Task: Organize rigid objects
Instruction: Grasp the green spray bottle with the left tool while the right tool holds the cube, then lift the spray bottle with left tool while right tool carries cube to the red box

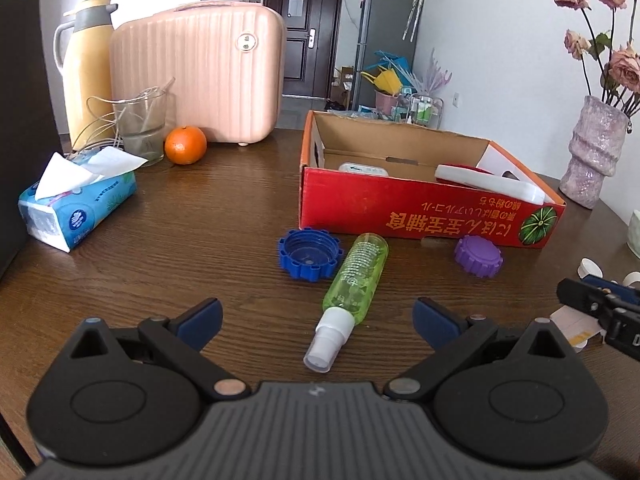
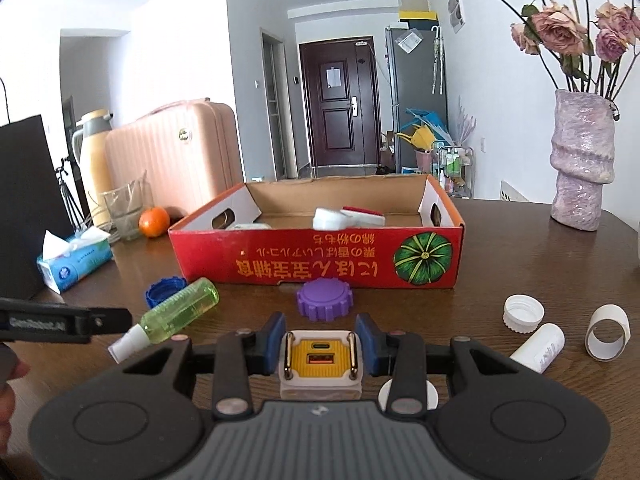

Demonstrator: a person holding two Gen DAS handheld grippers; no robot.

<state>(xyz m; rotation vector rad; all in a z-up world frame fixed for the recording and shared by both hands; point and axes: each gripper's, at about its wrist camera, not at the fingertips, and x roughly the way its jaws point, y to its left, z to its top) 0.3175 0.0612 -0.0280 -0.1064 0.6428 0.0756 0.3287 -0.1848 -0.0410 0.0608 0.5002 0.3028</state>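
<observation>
Left tool (image 1: 316, 314): spread wide, nothing between its blue pads (image 1: 202, 318), poised low over the brown tabletop (image 1: 200, 216). Directly ahead of it, a green spray bottle (image 1: 354, 280) lying on its side, white nozzle toward the camera, base just beside a blue ridged cap (image 1: 310, 254) with its hollow side up. Further right, a purple ridged cap (image 1: 478, 256), close to the front wall of the red cardboard box (image 1: 420, 216).

Right tool (image 2: 320, 344): clenched on a small white-and-yellow charger (image 2: 320, 360), blue pads pressing both sides, two metal prongs and the ports facing up. Charger visible only from the right wrist; from the left wrist, just the black tip of the right tool at the far right edge, held thing hidden.

Seen only from the right wrist: a white screw cap (image 2: 524, 314), a white pill bottle (image 2: 540, 346) lying on its side, a white paper ring (image 2: 608, 332), all right of the purple cap and apart from the box; also a white round thing partly hidden under the tool's right linkage, unidentifiable.

Inside the box, in both views: a white-and-red flat item (image 2: 348, 216) and a pale flat item (image 1: 362, 169) at the left.

Clearer from the left wrist: tissue pack (image 1: 76, 204), orange (image 1: 185, 145), glass beaker (image 1: 140, 128), yellow thermos (image 1: 88, 68), pink case (image 1: 196, 76) at the left rear. Purple vase (image 2: 582, 160) with dried roses at the right, fuller in the right wrist view.
</observation>
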